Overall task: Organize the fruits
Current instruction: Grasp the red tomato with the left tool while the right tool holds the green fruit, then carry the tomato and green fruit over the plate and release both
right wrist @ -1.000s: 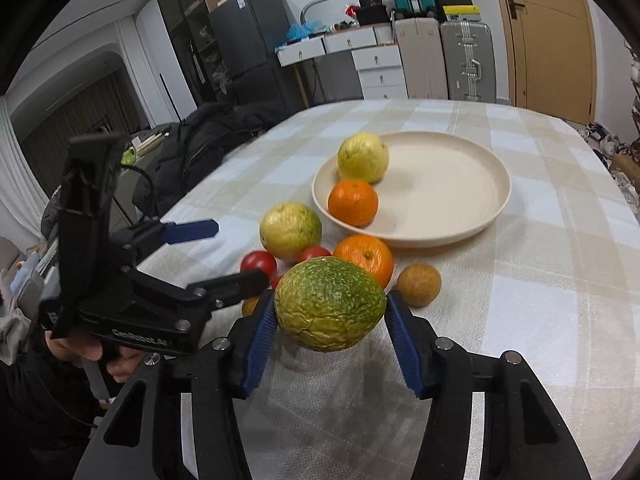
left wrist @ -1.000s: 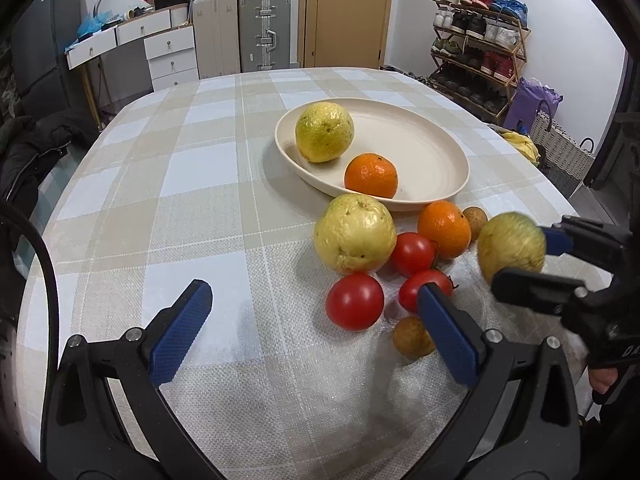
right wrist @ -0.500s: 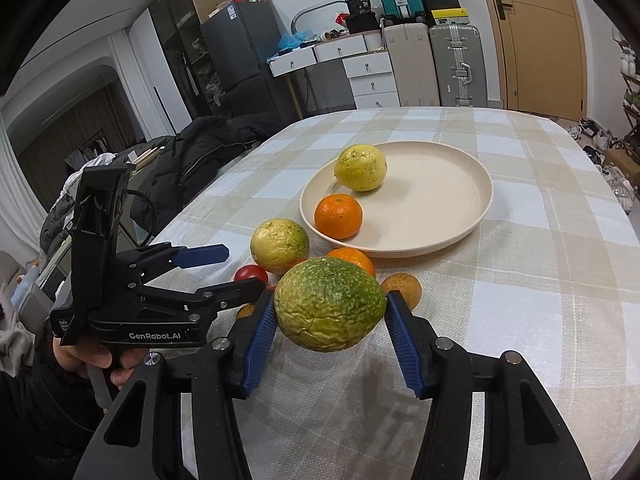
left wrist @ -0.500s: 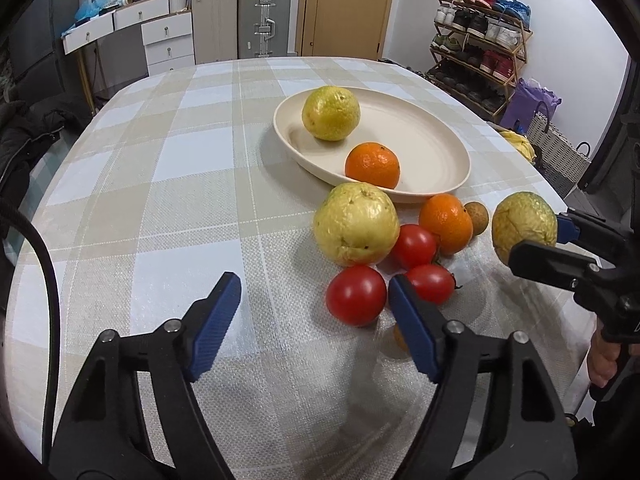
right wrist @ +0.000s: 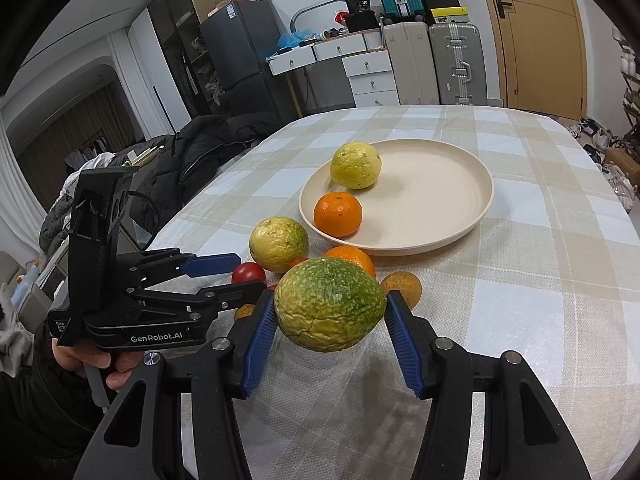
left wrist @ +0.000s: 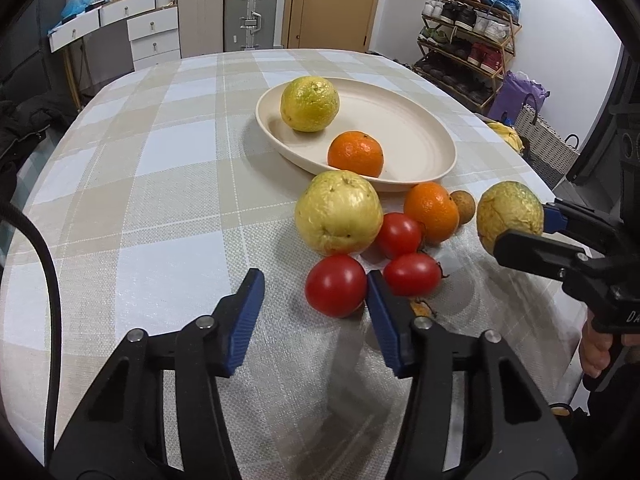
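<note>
A cream plate (left wrist: 420,136) (right wrist: 452,200) holds a yellow-green fruit (left wrist: 310,103) (right wrist: 355,165) and an orange (left wrist: 355,153) (right wrist: 338,214). In front of it on the cloth lie a large yellow fruit (left wrist: 338,218) (right wrist: 279,243), a second orange (left wrist: 431,212), three tomatoes, the nearest (left wrist: 336,285), and small brown fruits (left wrist: 463,207) (right wrist: 401,287). My right gripper (right wrist: 330,314) is shut on a wrinkled green-yellow fruit (right wrist: 330,304) (left wrist: 510,216), held above the table. My left gripper (left wrist: 314,300) is open, its right finger beside the nearest tomato.
The checked tablecloth (left wrist: 160,200) covers an oval table. A dark jacket (right wrist: 200,148) lies past the left edge. Drawers and suitcases (left wrist: 248,12) stand at the back; a shoe rack (left wrist: 468,20) is at the right.
My left gripper has narrowed its opening and moved forward toward the nearest tomato. My right gripper keeps the wrinkled fruit and has risen slightly.
</note>
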A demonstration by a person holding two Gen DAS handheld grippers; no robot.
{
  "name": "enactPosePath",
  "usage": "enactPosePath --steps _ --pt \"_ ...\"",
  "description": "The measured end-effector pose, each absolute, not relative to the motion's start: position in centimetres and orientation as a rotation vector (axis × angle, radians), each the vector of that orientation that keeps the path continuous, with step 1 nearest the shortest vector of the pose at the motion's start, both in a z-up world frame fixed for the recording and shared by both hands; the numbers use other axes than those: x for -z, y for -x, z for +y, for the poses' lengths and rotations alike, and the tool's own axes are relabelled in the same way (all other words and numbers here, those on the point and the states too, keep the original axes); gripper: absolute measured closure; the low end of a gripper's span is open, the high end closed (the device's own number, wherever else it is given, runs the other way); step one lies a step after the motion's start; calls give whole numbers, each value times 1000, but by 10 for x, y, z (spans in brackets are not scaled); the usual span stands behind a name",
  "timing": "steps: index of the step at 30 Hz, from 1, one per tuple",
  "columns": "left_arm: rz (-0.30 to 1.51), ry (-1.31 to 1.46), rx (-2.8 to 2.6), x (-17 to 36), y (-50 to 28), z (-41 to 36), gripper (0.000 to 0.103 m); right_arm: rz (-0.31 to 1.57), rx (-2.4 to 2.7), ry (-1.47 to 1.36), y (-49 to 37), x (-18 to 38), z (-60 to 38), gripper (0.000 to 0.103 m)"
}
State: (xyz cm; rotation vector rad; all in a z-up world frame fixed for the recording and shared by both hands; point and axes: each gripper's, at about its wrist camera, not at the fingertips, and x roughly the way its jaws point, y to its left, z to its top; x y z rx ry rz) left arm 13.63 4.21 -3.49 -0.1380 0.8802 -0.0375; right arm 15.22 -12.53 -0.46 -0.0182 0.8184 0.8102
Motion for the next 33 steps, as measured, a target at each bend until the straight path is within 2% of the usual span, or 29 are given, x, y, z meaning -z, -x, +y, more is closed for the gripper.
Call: enactPosePath --steps 3,5,21,33 --pt "880 140 69 34 -136 40 72 818 -808 18 -152 5 -125 47" --pt "880 134 82 34 -135 38 75 819 -807 18 -153 5 -125 47" --pt "845 135 95 25 -128 41 76 797 -784 8 -156 3 -131 47" --pt "712 135 107 -6 -114 38 76 755 -724 -37 -163 2 -145 47"
